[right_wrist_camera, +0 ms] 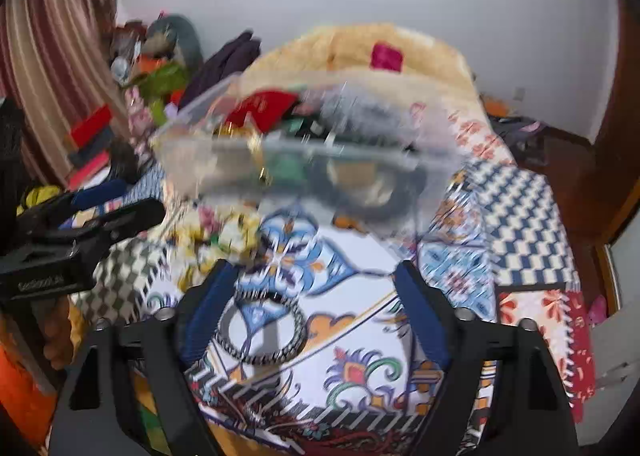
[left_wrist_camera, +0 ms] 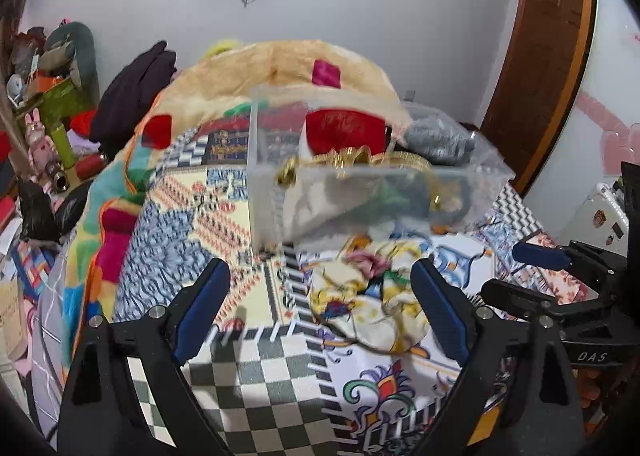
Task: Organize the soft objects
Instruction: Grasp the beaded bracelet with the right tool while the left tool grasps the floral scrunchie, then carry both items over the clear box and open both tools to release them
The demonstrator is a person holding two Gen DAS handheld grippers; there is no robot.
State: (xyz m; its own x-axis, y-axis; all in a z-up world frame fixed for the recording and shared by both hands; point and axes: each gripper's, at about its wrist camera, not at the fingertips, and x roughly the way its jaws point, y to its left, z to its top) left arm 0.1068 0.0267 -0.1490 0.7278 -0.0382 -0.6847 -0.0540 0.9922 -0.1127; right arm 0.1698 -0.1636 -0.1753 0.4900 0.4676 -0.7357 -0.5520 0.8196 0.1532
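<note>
A clear plastic box (left_wrist_camera: 264, 176) stands on the patterned bed cover and holds soft items: a red piece (left_wrist_camera: 344, 128), a grey piece (left_wrist_camera: 436, 140) and gold-trimmed things. It also shows in the right wrist view (right_wrist_camera: 192, 160), blurred. A yellow floral scrunchie (left_wrist_camera: 368, 300) lies on the cover in front of the box, just inside my left gripper's right finger; it shows in the right wrist view (right_wrist_camera: 224, 232) too. My left gripper (left_wrist_camera: 320, 304) is open and empty. My right gripper (right_wrist_camera: 316, 296) is open above a black-and-white hair tie (right_wrist_camera: 262, 328).
The right gripper (left_wrist_camera: 560, 292) sits at the right edge of the left wrist view. A furry orange blanket (left_wrist_camera: 280, 64) lies behind the box. Clutter (left_wrist_camera: 48, 104) fills the floor left of the bed. A wooden door (left_wrist_camera: 548, 56) is at right.
</note>
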